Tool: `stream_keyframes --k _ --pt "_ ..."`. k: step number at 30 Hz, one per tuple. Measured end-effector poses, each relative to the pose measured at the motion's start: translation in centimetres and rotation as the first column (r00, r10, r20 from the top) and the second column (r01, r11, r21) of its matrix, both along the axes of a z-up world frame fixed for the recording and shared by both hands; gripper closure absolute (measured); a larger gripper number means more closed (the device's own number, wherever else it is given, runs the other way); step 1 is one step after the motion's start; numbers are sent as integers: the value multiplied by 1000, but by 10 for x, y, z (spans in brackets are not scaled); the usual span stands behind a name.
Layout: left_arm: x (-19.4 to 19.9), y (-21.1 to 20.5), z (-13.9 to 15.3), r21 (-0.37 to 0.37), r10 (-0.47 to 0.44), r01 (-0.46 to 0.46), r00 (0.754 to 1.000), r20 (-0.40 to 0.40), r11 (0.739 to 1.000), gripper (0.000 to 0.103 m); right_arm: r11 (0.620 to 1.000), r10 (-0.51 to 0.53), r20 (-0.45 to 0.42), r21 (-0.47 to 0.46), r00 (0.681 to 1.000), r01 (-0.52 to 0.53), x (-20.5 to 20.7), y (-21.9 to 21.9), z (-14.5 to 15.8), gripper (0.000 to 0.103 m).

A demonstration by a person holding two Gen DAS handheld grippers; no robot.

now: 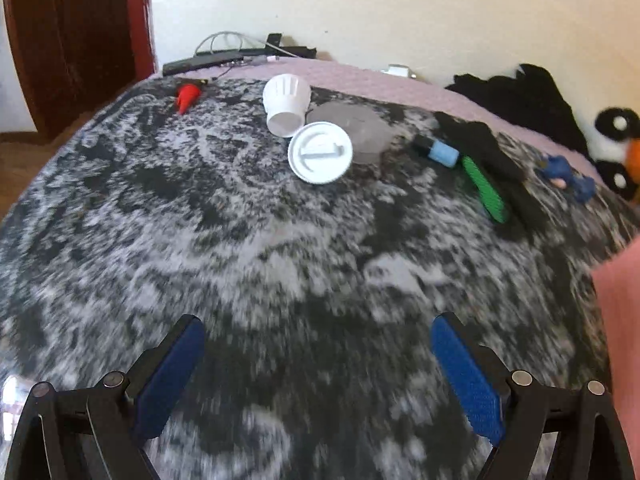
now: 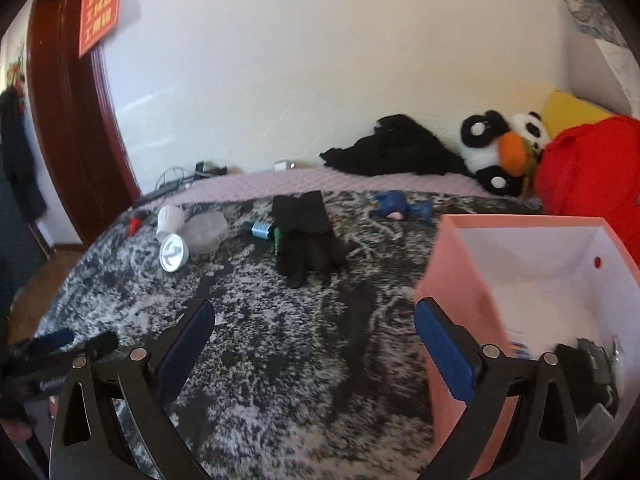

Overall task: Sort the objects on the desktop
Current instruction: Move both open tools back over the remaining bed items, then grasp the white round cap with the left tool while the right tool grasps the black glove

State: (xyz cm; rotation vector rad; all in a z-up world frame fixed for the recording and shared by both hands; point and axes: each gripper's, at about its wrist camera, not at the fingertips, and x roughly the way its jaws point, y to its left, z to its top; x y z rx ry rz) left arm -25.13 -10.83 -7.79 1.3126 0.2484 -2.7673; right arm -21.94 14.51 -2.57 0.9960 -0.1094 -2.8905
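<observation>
My right gripper (image 2: 314,344) gapes empty; the black glove (image 2: 308,240) lies straight ahead, fingers toward me, box (image 2: 452,280) right.

- A plain cream wall (image 2: 320,80) runs behind a bed (image 2: 360,182).
- The bed has a pale pink quilt, overlaid by a mottled black and grey blanket (image 2: 280,340).
- A dark red-brown wooden door (image 2: 68,120) stands at left, with a red sign (image 2: 100,4) on it.
- Brown wood floor (image 1: 16,160) shows beside the bed.
- Soft daylight fills the room.
</observation>
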Motion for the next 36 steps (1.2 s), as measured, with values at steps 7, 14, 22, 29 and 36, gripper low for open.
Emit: stream_keyframes --k 7,14,22,29,36 --pt "-67 -22 -20 49 -2 4 999 -40 999 8 1000 19 29 4 999 -20 -46 -19 -25 2" --pt "-123 -23 -28 72 -25 29 998 -60 997 8 998 52 50 23 997 -53 -115 -43 -38 2" --pt "-161 -33 -56 156 -15 16 1000 -4 988 8 999 14 115 33 993 -18 -188 -56 -83 2" --pt "-179 -16 -77 100 -56 56 998 -1 993 8 997 -2 163 83 987 -12 -226 -43 -114 2" --pt "-179 -23 -77 153 -63 70 997 -52 986 3 998 -11 225 59 974 -2 -246 -31 -137 0"
